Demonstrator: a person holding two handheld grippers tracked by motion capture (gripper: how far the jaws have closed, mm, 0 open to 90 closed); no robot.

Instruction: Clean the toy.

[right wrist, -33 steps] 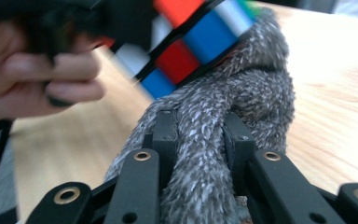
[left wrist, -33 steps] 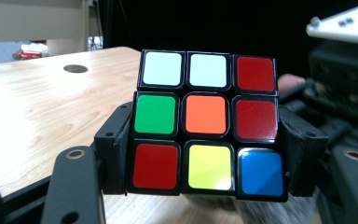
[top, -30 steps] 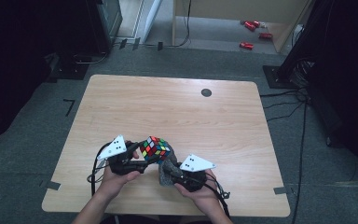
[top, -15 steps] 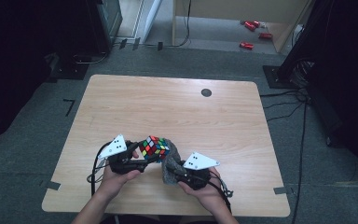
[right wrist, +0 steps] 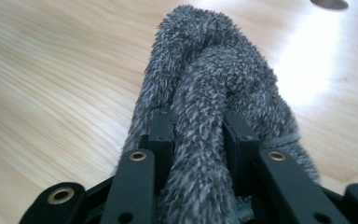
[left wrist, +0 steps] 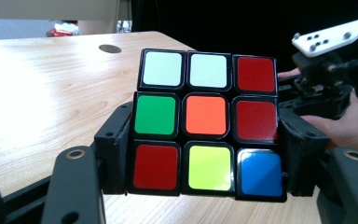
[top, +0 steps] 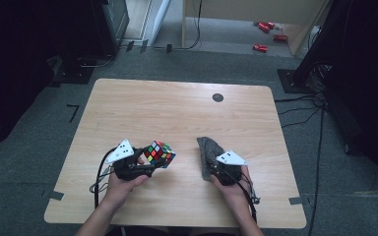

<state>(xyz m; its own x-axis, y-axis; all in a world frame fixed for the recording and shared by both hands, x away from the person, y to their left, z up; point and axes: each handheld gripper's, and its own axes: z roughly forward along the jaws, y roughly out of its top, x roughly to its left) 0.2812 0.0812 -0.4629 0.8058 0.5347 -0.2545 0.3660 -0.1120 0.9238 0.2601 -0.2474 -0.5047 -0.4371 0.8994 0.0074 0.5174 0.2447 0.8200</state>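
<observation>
On table — cube, cloth gripped apart.

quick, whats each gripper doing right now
Left gripper: closed on the puzzle cube.
Right gripper: closed on the grey fuzzy cloth.

My left gripper and right gripper are black, brass-riveted, each topped by a white three-cornered plate, trailing black cables.
</observation>
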